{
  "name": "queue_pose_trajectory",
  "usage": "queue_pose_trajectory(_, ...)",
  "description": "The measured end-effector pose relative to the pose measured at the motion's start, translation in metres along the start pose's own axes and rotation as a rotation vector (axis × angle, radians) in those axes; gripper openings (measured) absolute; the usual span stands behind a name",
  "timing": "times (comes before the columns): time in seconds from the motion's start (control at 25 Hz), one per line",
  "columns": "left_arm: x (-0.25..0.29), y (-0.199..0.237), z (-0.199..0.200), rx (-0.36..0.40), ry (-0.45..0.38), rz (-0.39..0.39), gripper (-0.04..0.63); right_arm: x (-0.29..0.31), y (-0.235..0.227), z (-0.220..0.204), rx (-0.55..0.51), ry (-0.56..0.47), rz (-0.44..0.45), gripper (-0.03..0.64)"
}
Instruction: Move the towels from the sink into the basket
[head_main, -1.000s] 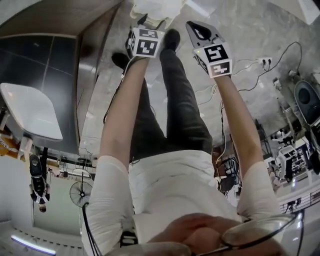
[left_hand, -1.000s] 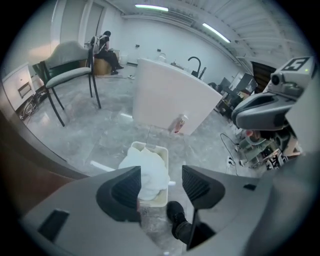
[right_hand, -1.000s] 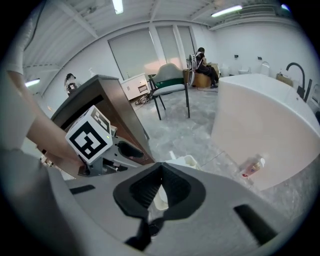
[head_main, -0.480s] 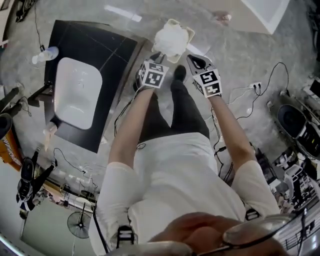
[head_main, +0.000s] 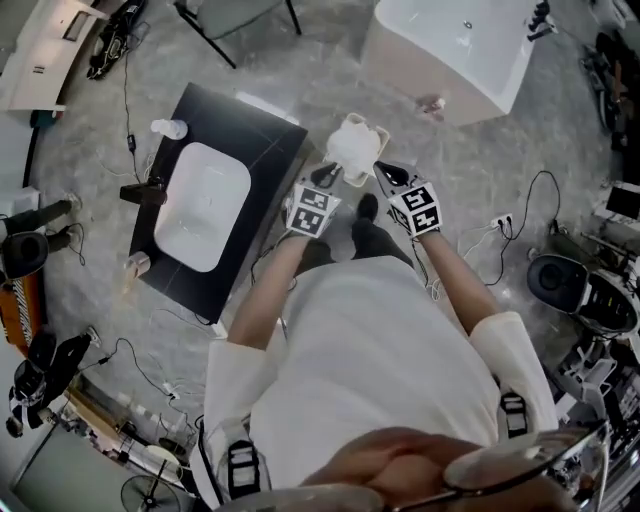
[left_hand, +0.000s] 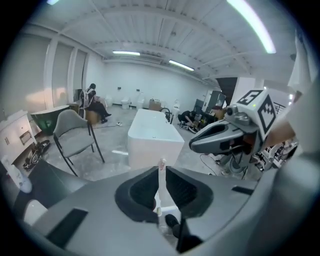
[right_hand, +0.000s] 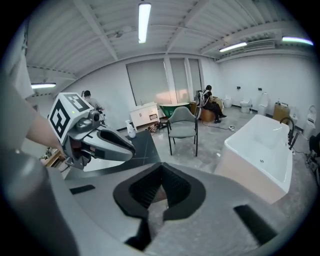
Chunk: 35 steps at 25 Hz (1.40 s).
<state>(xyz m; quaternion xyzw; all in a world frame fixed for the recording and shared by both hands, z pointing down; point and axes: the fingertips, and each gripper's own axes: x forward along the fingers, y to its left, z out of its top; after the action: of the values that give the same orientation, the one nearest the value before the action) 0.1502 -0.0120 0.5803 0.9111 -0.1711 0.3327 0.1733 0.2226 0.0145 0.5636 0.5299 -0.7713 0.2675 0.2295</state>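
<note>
The white sink basin (head_main: 200, 205) lies in a black counter (head_main: 262, 150) at the left, and I see no towel in it. White towels (head_main: 350, 148) fill the cream basket (head_main: 378, 132) on the floor ahead of my feet. Both grippers hang side by side above the near side of the basket. My left gripper (head_main: 328, 180) (left_hand: 160, 167) has just been closing; its jaws stand together with only a thin slit and nothing between them. My right gripper (head_main: 388, 178) (right_hand: 161, 170) is shut and empty, tips meeting.
A white bathtub (head_main: 450, 50) (right_hand: 265, 150) stands beyond the basket. A grey chair (left_hand: 75, 132) (right_hand: 182, 122) stands past the counter. A bottle (head_main: 168, 128) and a black tap (head_main: 145, 190) stand beside the sink. Cables (head_main: 520, 215) and equipment (head_main: 570, 285) crowd the floor at the right.
The person has straightened up and both grippers have risen away from the basket. The basket with the towels now lies smaller and lower beyond them, and the whole sink has come into view.
</note>
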Motion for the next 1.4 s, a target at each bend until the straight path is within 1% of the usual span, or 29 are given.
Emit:
queue_pose_trajectory(0.08, -0.03, -0.004, 0.025, 0.018, -0.059, 0.004, 0.046, -0.021, 0.007, 0.024, 0.0, -0.044, 0.005, -0.002)
queue_pose_trajectory(0.16, -0.058, -0.007, 0.041, 0.034, -0.114, 0.015, 0.045, -0.039, 0.015, 0.042, 0.007, -0.084, 0.011, -0.002)
queue_pose_trajectory(0.24, -0.083, -0.007, 0.053, 0.028, -0.168, 0.028, 0.044, -0.055, 0.023, 0.058, -0.005, -0.122, 0.009, -0.002)
queue_pose_trajectory(0.36, -0.118, -0.01, 0.073, 0.002, -0.252, 0.046, 0.041, -0.081, 0.031, 0.081, -0.058, -0.186, -0.015, -0.002)
queue_pose_trajectory(0.52, -0.157, -0.006, 0.097, -0.003, -0.361, 0.098, 0.04, -0.115, 0.039, 0.115, -0.156, -0.275, -0.047, -0.002)
queue_pose_trajectory(0.64, -0.174, -0.007, 0.101, -0.016, -0.413, 0.127, 0.038, -0.129, 0.044, 0.121, -0.162, -0.312, -0.058, -0.002)
queue_pose_trajectory(0.76, -0.179, -0.007, 0.102, -0.023, -0.435, 0.138, 0.038, -0.133, 0.042, 0.121, -0.135, -0.327, -0.057, -0.002)
queue_pose_trajectory(1.12, -0.18, -0.007, 0.104, -0.01, -0.428, 0.136, 0.037, -0.135, 0.043, 0.124, -0.123, -0.347, -0.047, -0.002)
queue_pose_trajectory(1.4, -0.182, -0.003, 0.098, -0.034, -0.419, 0.144, 0.038, -0.135, 0.047, 0.123, -0.124, -0.356, -0.045, -0.002)
